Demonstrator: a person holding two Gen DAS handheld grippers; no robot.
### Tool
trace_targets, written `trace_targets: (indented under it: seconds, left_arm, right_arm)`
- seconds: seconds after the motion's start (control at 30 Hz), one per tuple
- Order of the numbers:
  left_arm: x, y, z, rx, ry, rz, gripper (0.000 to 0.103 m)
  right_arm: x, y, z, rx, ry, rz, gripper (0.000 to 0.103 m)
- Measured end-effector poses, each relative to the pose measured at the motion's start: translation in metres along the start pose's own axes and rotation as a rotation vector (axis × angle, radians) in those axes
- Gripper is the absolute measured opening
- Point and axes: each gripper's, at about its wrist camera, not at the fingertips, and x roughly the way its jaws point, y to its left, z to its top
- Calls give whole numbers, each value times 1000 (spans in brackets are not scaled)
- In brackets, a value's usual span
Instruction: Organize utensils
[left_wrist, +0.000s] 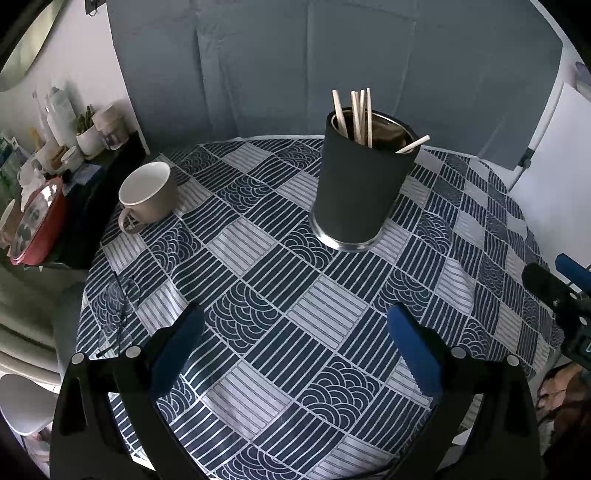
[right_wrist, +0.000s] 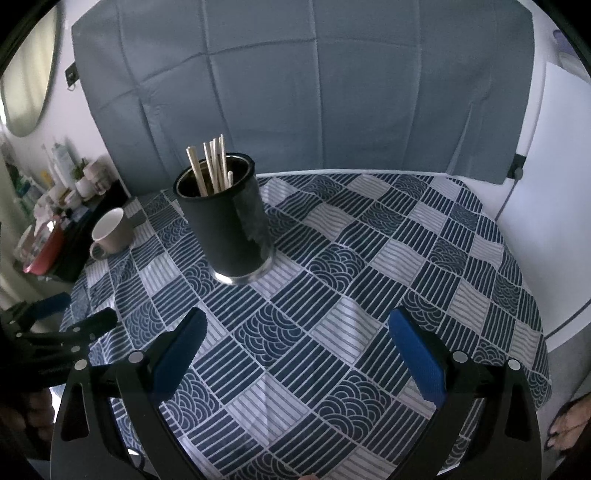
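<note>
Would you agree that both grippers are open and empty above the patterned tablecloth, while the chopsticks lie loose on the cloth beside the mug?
Not quite: the chopsticks are not loose on the cloth. They stand in the dark holder, as the left wrist view shows. The rest holds: the left gripper and right gripper are open and empty above the tablecloth, and the mug sits apart from the holder.

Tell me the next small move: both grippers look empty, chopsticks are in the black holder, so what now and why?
Probably pull both back and stop. All the chopsticks stand in the black holder, none lie on the tablecloth, and the left gripper and right gripper are open and empty.
</note>
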Motion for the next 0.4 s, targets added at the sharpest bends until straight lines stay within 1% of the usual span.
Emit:
trace_targets:
  seconds: [0.4]
  left_arm:
    - [2,-6,5,27,-4,5,97]
  right_arm:
    - [4,-4,3,14,4,-3,95]
